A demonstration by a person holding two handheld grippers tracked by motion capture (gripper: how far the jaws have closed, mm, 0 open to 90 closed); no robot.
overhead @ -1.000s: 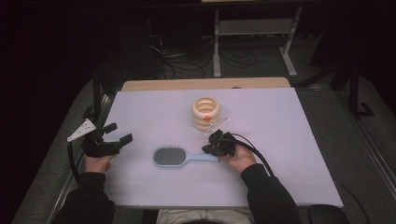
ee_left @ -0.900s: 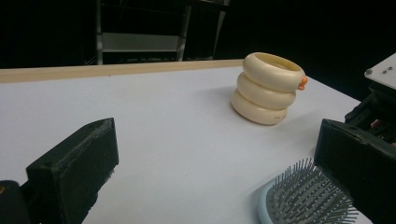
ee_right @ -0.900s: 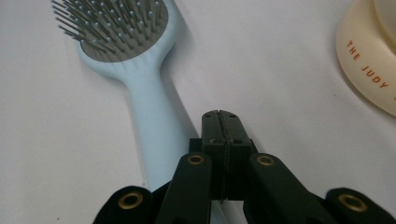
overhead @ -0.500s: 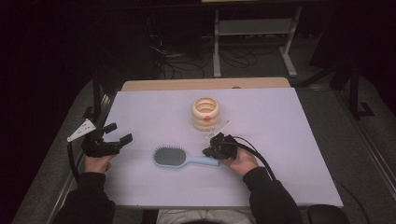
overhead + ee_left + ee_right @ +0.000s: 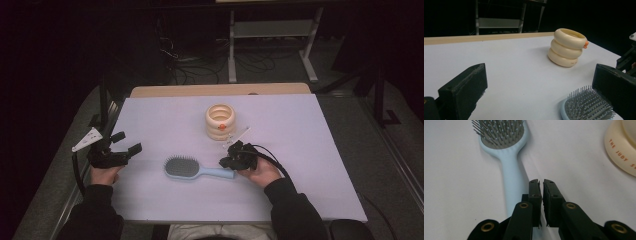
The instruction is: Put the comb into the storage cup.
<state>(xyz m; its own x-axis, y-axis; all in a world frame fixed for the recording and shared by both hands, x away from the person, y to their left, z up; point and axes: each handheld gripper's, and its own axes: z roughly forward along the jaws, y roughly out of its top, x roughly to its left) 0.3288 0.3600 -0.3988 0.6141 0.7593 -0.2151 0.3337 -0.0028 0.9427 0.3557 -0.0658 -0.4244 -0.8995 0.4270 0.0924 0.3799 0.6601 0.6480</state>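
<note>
Right gripper (image 5: 541,182) low over hairbrush (image 5: 506,157) handle, jaws just parting, seemingly empty.

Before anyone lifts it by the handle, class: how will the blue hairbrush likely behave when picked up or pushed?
The hairbrush looks like rigid plastic, so it should stay stiff. Its head is wider than the slim handle, so a grip at the handle's end may let the head dip. It lies flat, bristles up, so a push would probably slide or pivot it, not roll it.
</note>
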